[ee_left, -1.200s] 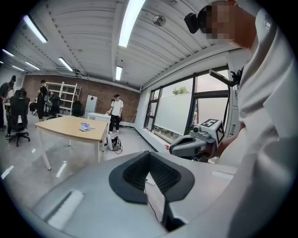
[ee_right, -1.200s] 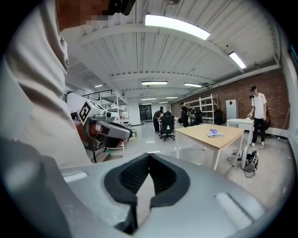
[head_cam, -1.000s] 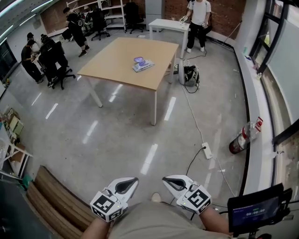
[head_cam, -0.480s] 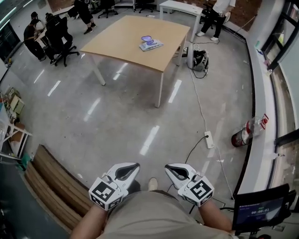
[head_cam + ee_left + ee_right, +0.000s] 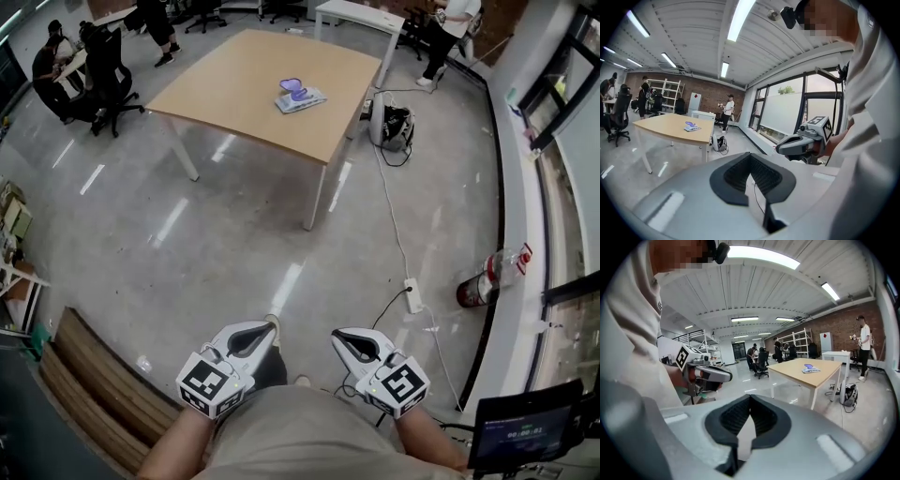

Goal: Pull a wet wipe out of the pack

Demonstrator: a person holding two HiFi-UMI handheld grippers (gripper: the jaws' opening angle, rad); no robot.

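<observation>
The wet wipe pack [image 5: 299,95], pale with a purple lid, lies on a light wooden table [image 5: 234,89] several steps ahead on the floor. It shows small in the left gripper view [image 5: 692,126] and in the right gripper view [image 5: 809,368]. My left gripper [image 5: 246,339] and right gripper [image 5: 349,344] are held close to my body at the bottom of the head view, far from the pack. Both are shut with nothing between the jaws. Each gripper view shows its own shut jaws and the other gripper [image 5: 797,143] [image 5: 710,373] beside it.
A bag [image 5: 391,122] and cables lie by the table's right leg. A power strip [image 5: 412,295] and a red-and-white cylinder [image 5: 487,278] lie on the floor at right. People sit on office chairs [image 5: 98,66] at far left; another person [image 5: 450,28] stands by a white table. Wooden slats [image 5: 84,375] lie lower left.
The view has moved forward over the floor and the table now looks somewhat nearer and larger. Both grippers keep the same shut pose near my body.
</observation>
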